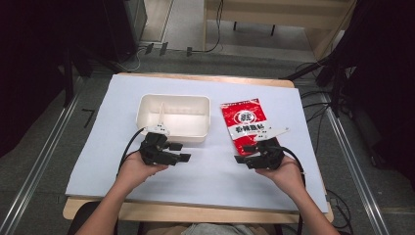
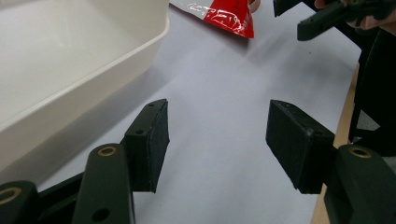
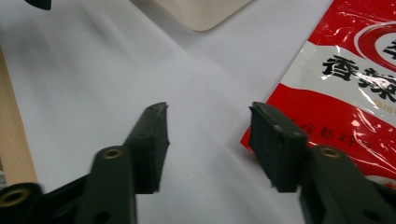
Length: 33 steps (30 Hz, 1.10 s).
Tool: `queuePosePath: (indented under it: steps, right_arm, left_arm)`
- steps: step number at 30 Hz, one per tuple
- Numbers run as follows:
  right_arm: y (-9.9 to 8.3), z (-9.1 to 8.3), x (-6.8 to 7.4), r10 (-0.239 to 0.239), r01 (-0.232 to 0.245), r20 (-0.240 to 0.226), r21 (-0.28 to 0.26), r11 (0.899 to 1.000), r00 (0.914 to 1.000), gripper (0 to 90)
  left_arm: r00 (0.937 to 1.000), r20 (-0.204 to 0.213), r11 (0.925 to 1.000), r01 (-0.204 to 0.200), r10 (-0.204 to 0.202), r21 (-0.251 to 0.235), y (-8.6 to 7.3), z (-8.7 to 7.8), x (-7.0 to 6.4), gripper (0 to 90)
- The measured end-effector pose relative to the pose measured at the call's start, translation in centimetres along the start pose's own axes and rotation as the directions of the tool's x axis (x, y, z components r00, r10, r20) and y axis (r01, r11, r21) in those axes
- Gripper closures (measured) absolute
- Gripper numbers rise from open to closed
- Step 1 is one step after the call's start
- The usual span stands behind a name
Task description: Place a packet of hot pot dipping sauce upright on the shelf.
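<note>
A cream rectangular tray [image 1: 173, 128] stands empty on the white sheet, with a red and white food packet [image 1: 244, 122] lying flat to its right. My left gripper [image 1: 182, 152] hovers open just in front of the tray's near wall, its jaws pointing right. My right gripper [image 1: 243, 153] is open at the packet's near end, pointing left. In the left gripper view the open jaws [image 2: 217, 126] frame bare sheet, with the tray [image 2: 70, 60] at left and the packet's corner [image 2: 229, 16] beyond. The right gripper [image 3: 208, 126] has its right jaw at the packet's edge [image 3: 355, 93].
The white sheet [image 1: 215, 176] covers a wooden table whose edge [image 1: 195, 211] shows at the front. The two grippers face each other about a hand's width apart. Cables and dark stands crowd the floor at the back and on the right.
</note>
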State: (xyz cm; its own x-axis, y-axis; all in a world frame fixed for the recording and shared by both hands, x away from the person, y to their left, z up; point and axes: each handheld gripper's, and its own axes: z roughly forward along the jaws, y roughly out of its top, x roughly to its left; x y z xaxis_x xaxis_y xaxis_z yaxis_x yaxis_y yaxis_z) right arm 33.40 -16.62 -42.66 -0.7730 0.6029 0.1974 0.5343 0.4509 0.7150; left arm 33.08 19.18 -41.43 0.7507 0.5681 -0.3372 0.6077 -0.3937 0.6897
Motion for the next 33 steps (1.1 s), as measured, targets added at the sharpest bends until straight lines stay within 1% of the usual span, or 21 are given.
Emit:
queuePosePath:
  steps: [1,5,6,8,10,11,12,13,14,15,17,18,19,20,22,23,26,27,28,30,33]
  right_arm:
    - [0.1,-0.4,-0.3,0.014,-0.014,0.005,-0.013,1.0,0.9999,53.5]
    - [0.1,-1.0,-0.6,0.012,-0.012,0.015,-0.024,1.0,0.9998,56.4]
    - [0.2,-1.2,-0.7,0.02,-0.019,0.022,-0.027,0.999,0.9996,57.9]
    - [0.2,-1.6,-1.2,0.038,-0.037,0.026,-0.027,0.999,0.9989,61.7]
    - [0.3,-2.3,-2.1,0.078,-0.077,0.043,-0.04,0.996,0.996,64.2]
    - [0.3,-2.3,-2.1,0.078,-0.077,0.043,-0.04,0.996,0.996,64.2]
    - [0.3,-2.7,-2.9,0.106,-0.103,0.059,-0.049,0.993,0.9926,67.5]
    - [0.3,-2.7,-2.9,0.106,-0.103,0.059,-0.049,0.993,0.9926,67.5]
    - [0.3,-2.9,-3.3,0.123,-0.12,0.065,-0.053,0.991,0.9902,68.8]
    - [0.2,-3.0,-3.8,0.139,-0.135,0.083,-0.051,0.99,0.9868,73.6]
    - [0.1,-3.2,-4.6,0.156,-0.152,0.1,-0.049,0.987,0.9826,80.7]
    - [0.0,-3.2,-5.2,0.161,-0.157,0.12,-0.045,0.987,0.9796,84.0]
    - [0.0,-3.2,-5.6,0.169,-0.165,0.126,-0.044,0.985,0.9775,86.1]
    - [-0.1,-3.1,-6.3,0.183,-0.18,0.143,-0.035,0.983,0.9726,89.8]
    - [-0.2,-3.1,-7.4,0.192,-0.19,0.165,-0.029,0.981,0.9673,90.0]
    - [-0.3,-3.0,-7.9,0.202,-0.199,0.182,-0.03,0.979,0.9624,90.0]
    - [-0.7,-3.0,-9.6,0.252,-0.252,0.218,-0.028,0.967,0.9429,90.0]
    - [-0.7,-3.0,-9.6,0.252,-0.252,0.218,-0.028,0.967,0.9429,90.0]
    - [-0.9,-3.0,-10.2,0.26,-0.261,0.223,-0.025,0.965,0.9395,90.0]
    - [-1.2,-2.9,-11.2,0.275,-0.281,0.251,-0.014,0.96,0.9282,90.0]
    - [-1.4,-2.6,-12.4,0.289,-0.299,0.279,-0.007,0.954,0.9156,90.0]
  left_arm:
    - [1.0,0.004,1.0,0.0,0.0,-0.006,0.0,0.0,-0.1,42.0]
    - [1.0,0.009,0.9999,0.0,0.0,-0.013,0.1,0.0,-0.4,44.4]
    - [1.0,0.004,0.9998,0.006,-0.006,-0.02,0.2,-0.1,-0.5,45.7]
    - [1.0,-0.002,0.9993,0.005,-0.005,-0.038,0.4,-0.3,-0.8,50.3]
    - [1.0,0.004,0.9975,0.007,-0.007,-0.07,0.6,-0.6,-1.0,52.1]
    - [1.0,0.004,0.9975,0.007,-0.007,-0.07,0.6,-0.6,-1.0,52.3]
    - [1.0,0.005,0.9973,0.009,-0.008,-0.073,0.6,-0.6,-1.1,52.6]
    - [0.9999,0.004,0.9975,0.01,-0.01,-0.07,0.6,-0.6,-1.2,52.6]
    - [0.9999,0.006,0.9981,0.009,-0.009,-0.061,0.7,-0.5,-1.2,52.8]
    - [0.9999,0.004,0.9983,0.012,-0.012,-0.056,0.7,-0.4,-1.3,52.8]
    - [1.0,0.005,0.9992,0.006,-0.006,-0.04,0.7,-0.1,-1.3,52.7]
    - [1.0,0.005,0.9994,0.005,-0.005,-0.035,0.7,0.1,-1.4,52.6]
    - [1.0,0.007,0.9995,0.005,-0.005,-0.031,0.7,0.1,-1.5,52.5]
    - [1.0,0.008,0.9996,-0.001,0.001,-0.028,0.7,0.3,-1.5,52.3]
    - [1.0,0.003,0.9998,-0.004,0.004,-0.019,0.7,0.4,-1.6,51.8]
    - [1.0,0.0,0.9998,-0.005,0.005,-0.017,0.7,0.4,-1.6,51.6]
    - [1.0,-0.001,0.9999,-0.006,0.006,-0.013,0.7,0.5,-1.6,51.0]
    - [1.0,-0.001,0.9999,-0.006,0.006,-0.011,0.7,0.5,-1.5,51.0]
    - [1.0,0.0,1.0,-0.008,0.008,-0.004,0.7,0.6,-1.5,50.9]
    - [1.0,-0.005,1.0,-0.007,0.007,-0.001,0.7,0.6,-1.4,50.8]
    - [1.0,-0.005,1.0,-0.005,0.005,0.007,0.7,0.8,-1.4,50.8]
